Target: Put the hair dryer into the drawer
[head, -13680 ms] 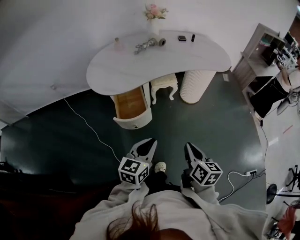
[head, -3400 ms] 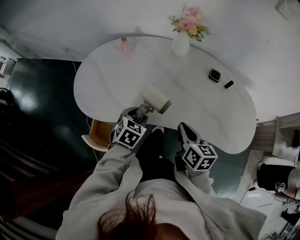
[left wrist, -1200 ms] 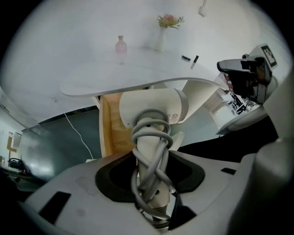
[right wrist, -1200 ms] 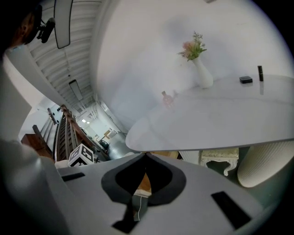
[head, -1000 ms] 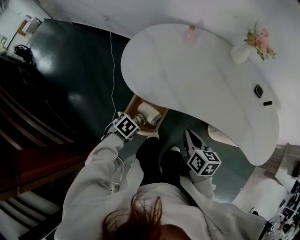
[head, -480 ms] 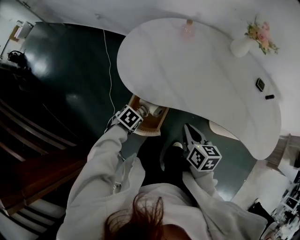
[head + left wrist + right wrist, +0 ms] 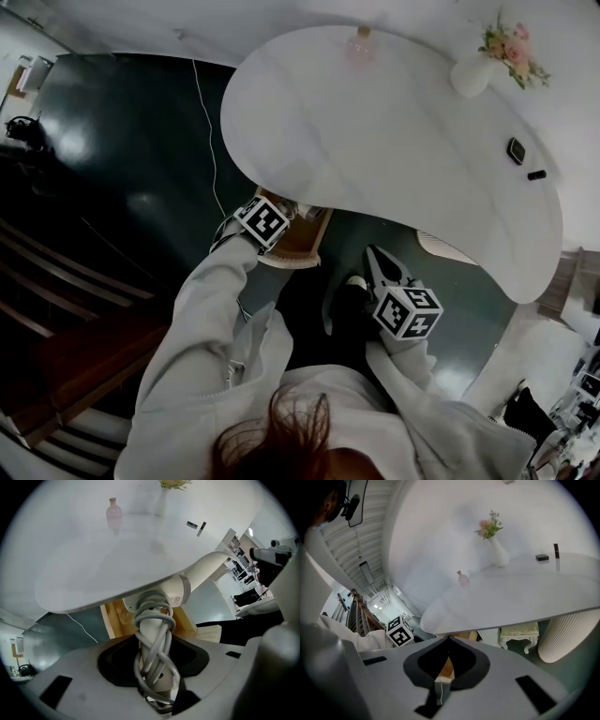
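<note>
Left gripper (image 7: 153, 641) clamped on the handle of the one hair dryer (image 7: 161, 599), cord wound round it. Dryer head sits just past the tips, over the one open drawer (image 7: 302, 246) under the table (image 7: 394, 141) edge. Points steeply down, sleeve stretched forward. Right gripper (image 7: 380, 267) jaws together, empty, near the body. On the table beyond: one vase (image 7: 469, 75), one bottle (image 7: 360, 45).

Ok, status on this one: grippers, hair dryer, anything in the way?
Left gripper shut on hair dryer handle, over open drawer. Right gripper shut, empty. Tabletop overhangs drawer; nothing else in the way.
</note>
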A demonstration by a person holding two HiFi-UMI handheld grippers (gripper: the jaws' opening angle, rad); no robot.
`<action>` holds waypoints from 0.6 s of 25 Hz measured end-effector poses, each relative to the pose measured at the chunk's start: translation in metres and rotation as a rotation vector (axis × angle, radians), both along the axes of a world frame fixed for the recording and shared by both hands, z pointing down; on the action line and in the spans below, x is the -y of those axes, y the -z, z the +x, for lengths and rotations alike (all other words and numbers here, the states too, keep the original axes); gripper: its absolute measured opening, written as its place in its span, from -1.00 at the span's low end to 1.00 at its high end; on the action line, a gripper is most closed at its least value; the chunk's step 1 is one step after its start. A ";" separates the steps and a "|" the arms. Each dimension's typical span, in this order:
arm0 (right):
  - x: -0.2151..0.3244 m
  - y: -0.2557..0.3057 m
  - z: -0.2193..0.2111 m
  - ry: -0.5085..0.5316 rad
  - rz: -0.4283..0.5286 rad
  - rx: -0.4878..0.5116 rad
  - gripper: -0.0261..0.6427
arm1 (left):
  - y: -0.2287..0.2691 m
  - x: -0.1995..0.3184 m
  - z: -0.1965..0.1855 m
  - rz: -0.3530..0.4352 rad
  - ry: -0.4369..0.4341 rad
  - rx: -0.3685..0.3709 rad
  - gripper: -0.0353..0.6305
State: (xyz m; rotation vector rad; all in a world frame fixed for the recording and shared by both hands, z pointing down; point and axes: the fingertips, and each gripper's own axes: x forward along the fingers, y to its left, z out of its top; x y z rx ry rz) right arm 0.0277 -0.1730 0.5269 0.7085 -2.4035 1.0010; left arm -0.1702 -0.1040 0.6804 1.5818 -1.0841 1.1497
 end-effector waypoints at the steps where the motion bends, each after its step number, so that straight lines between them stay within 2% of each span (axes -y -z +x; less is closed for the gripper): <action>1: 0.001 0.000 0.003 -0.011 -0.002 0.000 -0.78 | -0.001 0.003 0.001 0.005 -0.001 0.002 -0.32; 4: 0.006 -0.001 0.011 -0.041 -0.003 -0.005 -0.78 | -0.005 0.011 0.003 0.038 0.012 0.007 -0.32; 8: 0.005 -0.002 0.020 -0.062 -0.011 -0.016 -0.78 | -0.013 0.018 0.002 0.096 0.046 0.049 -0.32; 15: 0.005 -0.008 0.031 -0.075 -0.031 -0.030 -0.78 | -0.021 0.023 0.006 0.155 0.035 0.114 -0.31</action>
